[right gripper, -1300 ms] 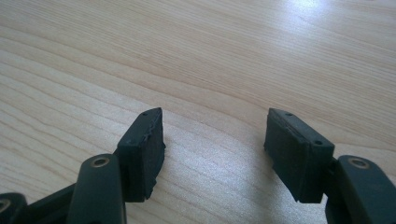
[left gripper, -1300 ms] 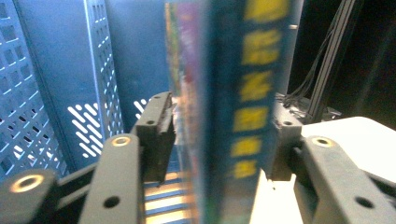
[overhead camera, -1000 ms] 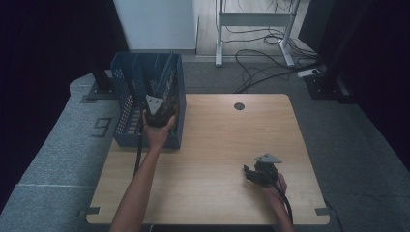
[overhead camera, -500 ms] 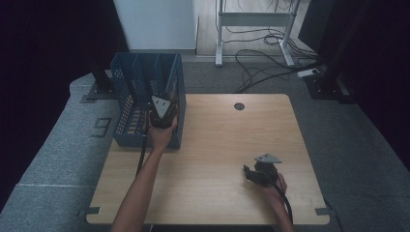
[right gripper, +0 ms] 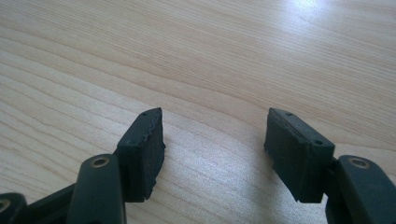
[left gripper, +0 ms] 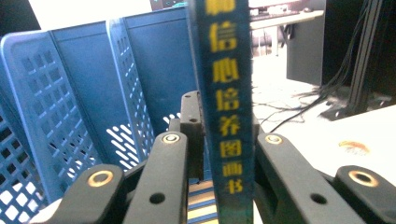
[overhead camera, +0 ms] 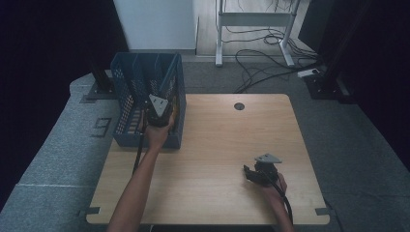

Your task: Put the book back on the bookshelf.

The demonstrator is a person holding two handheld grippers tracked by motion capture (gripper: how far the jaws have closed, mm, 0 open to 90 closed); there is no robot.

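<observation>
Left gripper view is showing the left hand-held gripper [left gripper: 224,154], jaws just closing, pinching a book spine [left gripper: 226,93] in the blue basket [left gripper: 70,93], readying a lift

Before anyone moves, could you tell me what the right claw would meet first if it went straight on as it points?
Most likely the bare wooden table: the right claw is open, angled down at the tabletop, with nothing between or ahead of its jaws.

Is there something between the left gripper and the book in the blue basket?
Nothing visible. The left gripper is shut on the spine of the book, which stands upright in the blue basket. No other thing lies between the gripper and the book.
</observation>
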